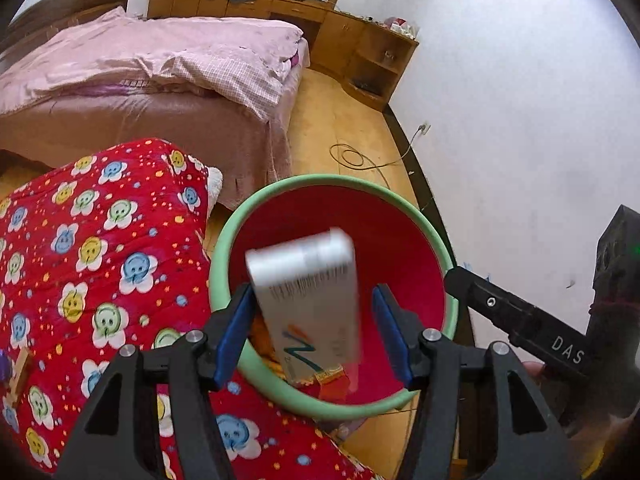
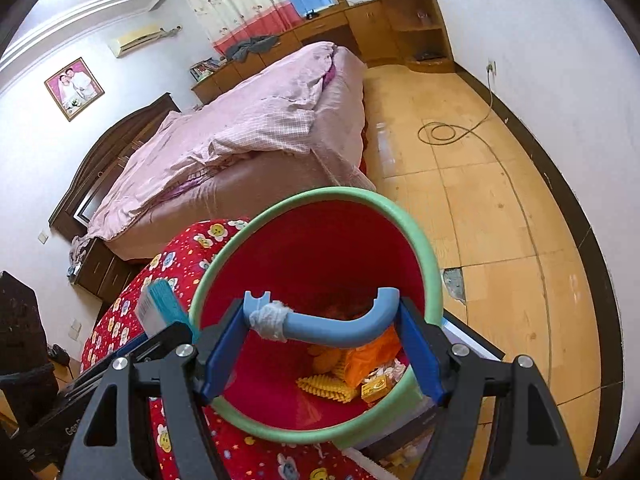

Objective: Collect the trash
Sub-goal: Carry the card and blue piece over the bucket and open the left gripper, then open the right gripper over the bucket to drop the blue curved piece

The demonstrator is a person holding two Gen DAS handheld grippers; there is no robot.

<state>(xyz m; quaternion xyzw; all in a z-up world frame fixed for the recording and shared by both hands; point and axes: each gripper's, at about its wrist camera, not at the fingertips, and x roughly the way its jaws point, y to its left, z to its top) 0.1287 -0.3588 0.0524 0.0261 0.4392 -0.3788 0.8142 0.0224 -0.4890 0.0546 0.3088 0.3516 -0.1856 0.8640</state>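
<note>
A red bucket with a green rim (image 1: 224, 240) sits beside a red flowered quilt (image 1: 100, 248). A white carton (image 1: 308, 300), blurred, is between the fingers of my left gripper (image 1: 314, 328), above the bucket's mouth; the jaws stand wide and do not touch it. My right gripper (image 2: 322, 344) is shut on the bucket's blue handle (image 2: 332, 326), which has a white wrap near its left end. In the right wrist view the bucket (image 2: 430, 272) holds orange and yellow wrappers (image 2: 360, 364). The carton (image 2: 158, 308) shows at the left there.
A bed with pink bedding (image 1: 152, 64) stands behind. Wooden cabinets (image 1: 360, 48) line the far wall. A coiled cable (image 2: 444, 132) lies on the wooden floor. A white wall (image 1: 520, 120) is on the right.
</note>
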